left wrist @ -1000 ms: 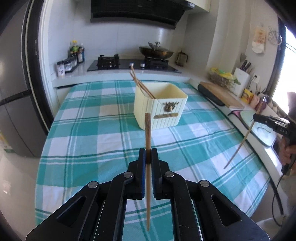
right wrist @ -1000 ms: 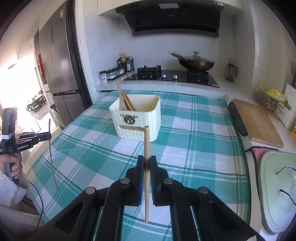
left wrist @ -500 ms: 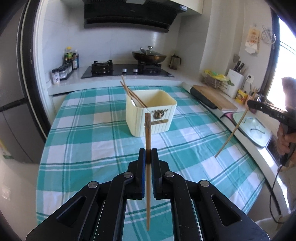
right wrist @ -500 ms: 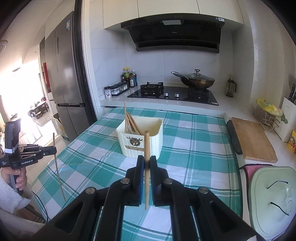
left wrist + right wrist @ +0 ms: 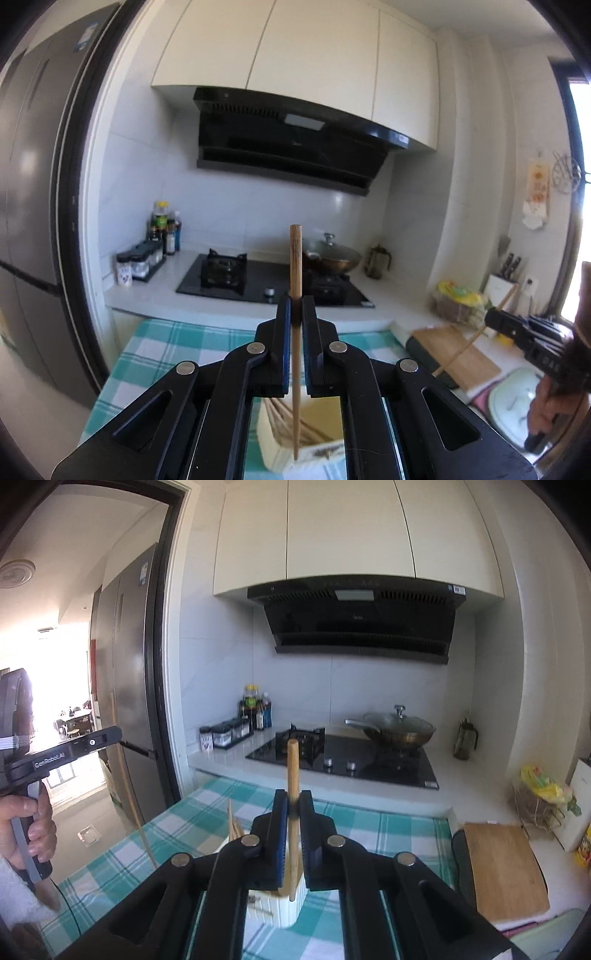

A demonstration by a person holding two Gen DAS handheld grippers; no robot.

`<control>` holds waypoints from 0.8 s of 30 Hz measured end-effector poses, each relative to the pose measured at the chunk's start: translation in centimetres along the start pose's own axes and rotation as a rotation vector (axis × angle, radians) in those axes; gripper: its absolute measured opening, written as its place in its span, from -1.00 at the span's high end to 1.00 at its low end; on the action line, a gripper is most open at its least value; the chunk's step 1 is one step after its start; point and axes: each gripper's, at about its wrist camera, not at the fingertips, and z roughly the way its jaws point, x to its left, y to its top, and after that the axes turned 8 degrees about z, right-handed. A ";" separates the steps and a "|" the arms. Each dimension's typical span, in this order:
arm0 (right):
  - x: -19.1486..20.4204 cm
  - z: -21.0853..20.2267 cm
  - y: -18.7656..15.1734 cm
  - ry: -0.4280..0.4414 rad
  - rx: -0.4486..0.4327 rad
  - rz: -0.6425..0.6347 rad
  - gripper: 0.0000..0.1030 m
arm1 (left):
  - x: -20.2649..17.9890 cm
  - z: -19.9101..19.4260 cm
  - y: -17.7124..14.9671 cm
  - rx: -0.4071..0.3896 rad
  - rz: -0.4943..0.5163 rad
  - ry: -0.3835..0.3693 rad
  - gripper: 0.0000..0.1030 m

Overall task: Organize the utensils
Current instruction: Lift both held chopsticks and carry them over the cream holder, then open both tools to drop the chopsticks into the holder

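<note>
My left gripper is shut on a wooden chopstick, held upright. Its lower tip hangs over the cream utensil holder, which has several chopsticks inside and shows between the gripper arms. My right gripper is shut on another upright chopstick, its lower end by the holder, partly hidden under the jaws. In the right wrist view the left gripper appears at far left. In the left wrist view the right gripper appears at right with its chopstick slanted.
The teal checked tablecloth covers the table. Behind it are a hob, a lidded wok, spice jars and a fridge. A wooden cutting board lies on the counter at right.
Both grippers have moved forward over the holder and tilted up, so the holder now sits under the jaws. Both keep their chopsticks clamped.
</note>
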 end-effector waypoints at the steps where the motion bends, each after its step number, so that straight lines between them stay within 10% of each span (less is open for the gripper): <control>1: 0.1 1.0 0.3 0.007 -0.022 0.001 0.87 | 0.1 1.3 -0.1 0.000 -0.009 0.009 0.93; 15: -1.3 20.5 -6.7 0.094 0.423 0.027 0.83 | 1.4 15.8 -10.8 0.383 -0.084 0.001 0.88; 19: -1.7 22.5 -8.1 0.126 0.449 0.129 0.44 | 1.5 13.8 -10.7 0.360 -0.038 0.042 -0.41; 24: -1.6 17.9 -6.3 0.129 0.337 0.165 0.16 | 1.6 7.9 -8.5 0.306 0.062 0.118 -0.88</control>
